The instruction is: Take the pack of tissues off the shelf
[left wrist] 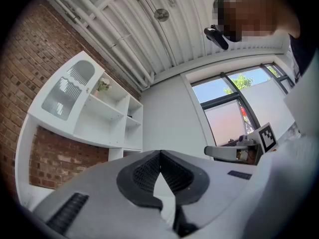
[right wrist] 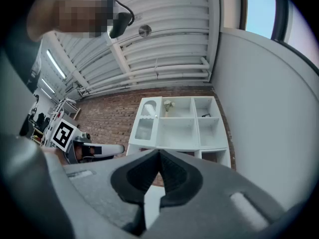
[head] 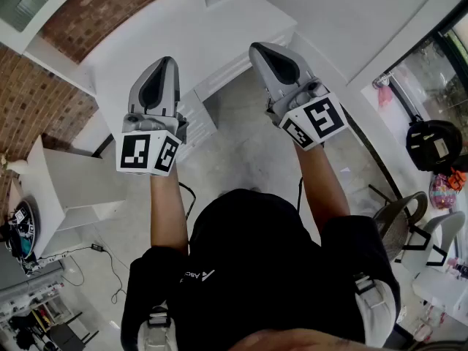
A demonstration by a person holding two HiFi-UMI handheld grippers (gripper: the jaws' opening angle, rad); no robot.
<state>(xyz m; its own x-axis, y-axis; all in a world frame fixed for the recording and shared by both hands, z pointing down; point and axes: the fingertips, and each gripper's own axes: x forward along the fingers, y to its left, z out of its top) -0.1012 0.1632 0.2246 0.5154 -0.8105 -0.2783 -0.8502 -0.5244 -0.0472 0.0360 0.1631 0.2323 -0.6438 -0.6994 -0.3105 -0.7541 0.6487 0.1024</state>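
Pack of tissues: too small to pick out for certain in any view; white shelf unit [right wrist: 177, 131] set against the brick wall [right wrist: 107, 121], well apart from both grippers; top row of the unit: arched glazed door [right wrist: 148, 108] at the left end, small vase of flowers [right wrist: 168, 105] in the middle compartment, a small dark item [right wrist: 206, 115] in the right compartment that I cannot identify; large middle compartment below shows only its bare white back; left gripper [head: 167, 63] raised in front of the person, jaws pressed together tip to tip, nothing between them; right gripper [head: 257, 48] held up beside it, the two apart from each other, its jaws likewise closed tight and empty; both grippers point toward the shelf unit, touching nothing
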